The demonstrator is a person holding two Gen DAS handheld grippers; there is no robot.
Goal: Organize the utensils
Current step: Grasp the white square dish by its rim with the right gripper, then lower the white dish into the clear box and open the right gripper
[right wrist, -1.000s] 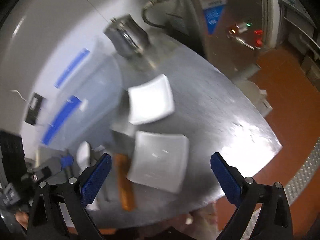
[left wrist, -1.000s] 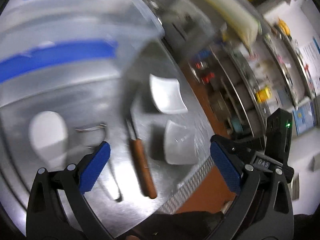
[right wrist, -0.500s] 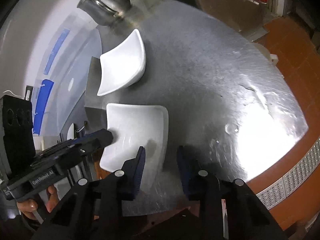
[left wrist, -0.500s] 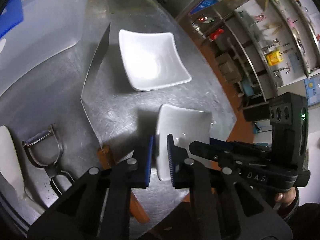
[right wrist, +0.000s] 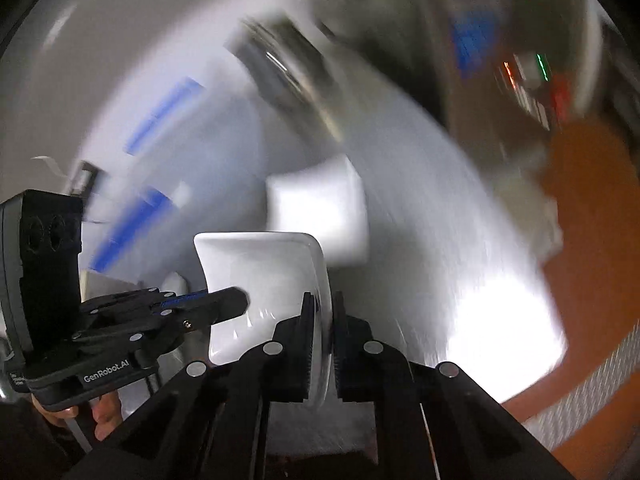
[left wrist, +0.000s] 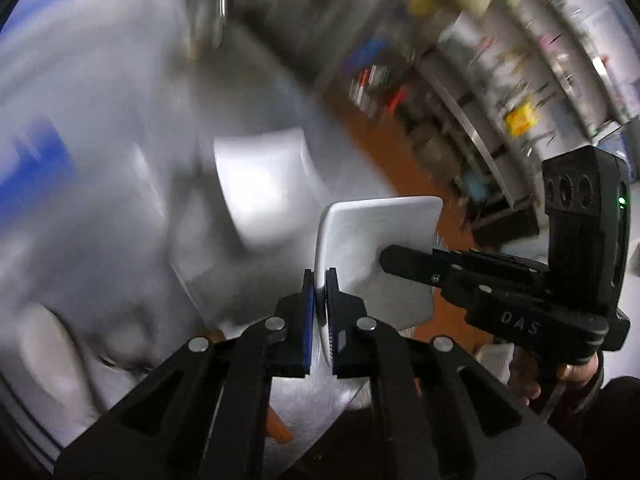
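A white square dish (left wrist: 372, 240) is held off the steel table by both grippers. My left gripper (left wrist: 319, 300) is shut on its left rim. My right gripper (right wrist: 322, 320) is shut on its right rim; the dish (right wrist: 264, 276) shows there too. Each gripper shows in the other's view, the right one (left wrist: 404, 258) and the left one (right wrist: 228, 300). A second white square dish (left wrist: 260, 184), also in the right wrist view (right wrist: 320, 216), lies on the table beyond. A knife's wooden handle (left wrist: 278, 426) pokes out below my left gripper. Both views are blurred.
A white spoon-like utensil (left wrist: 44, 344) lies at the left. A clear container with blue tape (right wrist: 156, 204) stands by the wall. A steel pot (right wrist: 280, 72) sits at the back. The table's edge (right wrist: 532, 376) drops to an orange floor at the right.
Both grippers have closed fully on the near dish's opposite rims and lifted it off the table. Both cameras are moving fast, so the scene is smeared.
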